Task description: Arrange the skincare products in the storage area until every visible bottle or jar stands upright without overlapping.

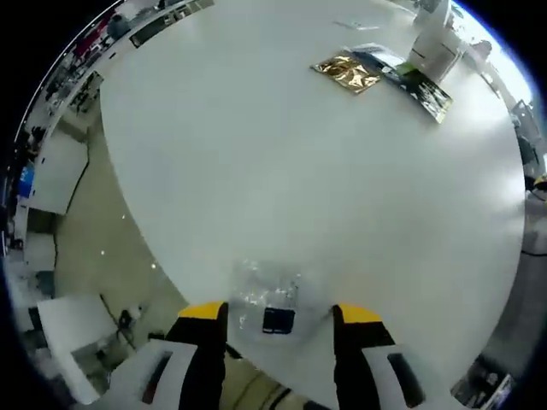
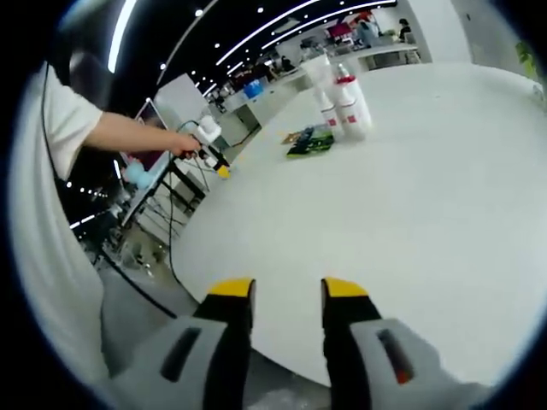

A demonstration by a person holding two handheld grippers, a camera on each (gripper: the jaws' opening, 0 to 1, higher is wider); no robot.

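Left gripper view puts us above the near edge of a large white table (image 1: 282, 179), with our left gripper (image 1: 279, 320) hanging spread over a small clear plastic packet (image 1: 269, 299) that has a dark label on it. The packet lies flat just ahead of the yellow-tipped jaws, between them, and whether the jaws touch it we cannot tell. At the far right of the table lie a gold foil sachet (image 1: 346, 73) and a dark green sachet (image 1: 410, 79), side by side and possibly touching at one corner, with a white box (image 1: 436, 43) just beyond them.

Right gripper view shows our right gripper (image 2: 286, 299) also spread, holding nothing, low at the near table edge. The skincare bottles (image 2: 342, 98), white with what looks like a red cap on one, already stand upright in a tight cluster at the far side, just beyond the sachets. To the left, a person's hand (image 2: 184, 145) holds the left gripper near the table's left edge.

We judge the task barely begun: the bottles look upright, but they crowd each other, and the flat packets are scattered.

To do the step in hand well, we should lower the left jaws squarely on either side of the clear packet and pinch it by its stiffer labelled part, since thin film may slip or crumple. It lies close to the table edge, so we should lift rather than drag, lest it slide off. We should keep the right gripper free to steady the bottles, which could topple into one another if nudged.
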